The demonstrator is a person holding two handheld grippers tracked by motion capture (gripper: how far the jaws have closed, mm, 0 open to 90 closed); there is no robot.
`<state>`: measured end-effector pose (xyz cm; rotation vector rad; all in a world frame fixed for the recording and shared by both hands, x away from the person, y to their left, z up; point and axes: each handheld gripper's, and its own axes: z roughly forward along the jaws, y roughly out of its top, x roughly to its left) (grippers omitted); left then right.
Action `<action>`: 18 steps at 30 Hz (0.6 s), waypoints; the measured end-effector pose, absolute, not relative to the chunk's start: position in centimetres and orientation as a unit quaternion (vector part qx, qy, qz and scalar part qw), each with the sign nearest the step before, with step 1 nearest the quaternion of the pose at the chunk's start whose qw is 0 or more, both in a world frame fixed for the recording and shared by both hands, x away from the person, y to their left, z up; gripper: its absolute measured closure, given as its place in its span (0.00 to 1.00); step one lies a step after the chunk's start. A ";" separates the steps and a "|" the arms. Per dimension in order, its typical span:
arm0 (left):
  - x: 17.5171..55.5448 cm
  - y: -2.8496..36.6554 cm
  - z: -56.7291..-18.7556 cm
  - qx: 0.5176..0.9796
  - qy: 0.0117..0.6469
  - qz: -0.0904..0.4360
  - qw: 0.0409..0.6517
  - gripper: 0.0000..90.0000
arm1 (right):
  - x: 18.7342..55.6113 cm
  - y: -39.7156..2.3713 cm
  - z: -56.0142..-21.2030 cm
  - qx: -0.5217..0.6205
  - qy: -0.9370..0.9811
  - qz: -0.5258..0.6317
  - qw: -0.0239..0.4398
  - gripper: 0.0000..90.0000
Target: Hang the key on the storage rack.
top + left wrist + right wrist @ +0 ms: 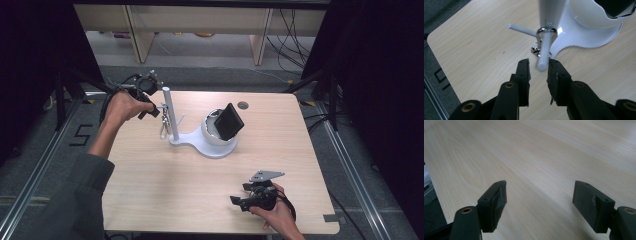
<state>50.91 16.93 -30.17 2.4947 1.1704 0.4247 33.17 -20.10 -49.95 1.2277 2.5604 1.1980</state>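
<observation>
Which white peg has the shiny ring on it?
The peg pointing at the left tongs, its tip between their open jaws. The metal ring hangs on it. The other peg, sticking out sideways from the post, is bare.

— What sort of place am I working in?
— A lab recording bay, I'd say. My wooden table (200,185) stands between black curtains (380,65) on aluminium rails (350,165), with cables (292,35) trailing behind.
— Anything else?
— A floor marking (81,135) beside me, and plain wooden furniture legs (142,37) beyond.
</observation>
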 end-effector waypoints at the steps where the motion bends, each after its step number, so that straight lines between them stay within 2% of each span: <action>1: 50.8 17.0 -30.1 0.883 0.411 0.144 0.175 0.76 | 33.2 -20.1 -50.0 0.398 0.830 0.388 0.030 0.32; 18: 49.7 17.4 -29.8 0.888 0.405 0.128 0.179 0.70 | 33.3 -20.2 -50.1 0.398 0.830 0.391 0.030 0.31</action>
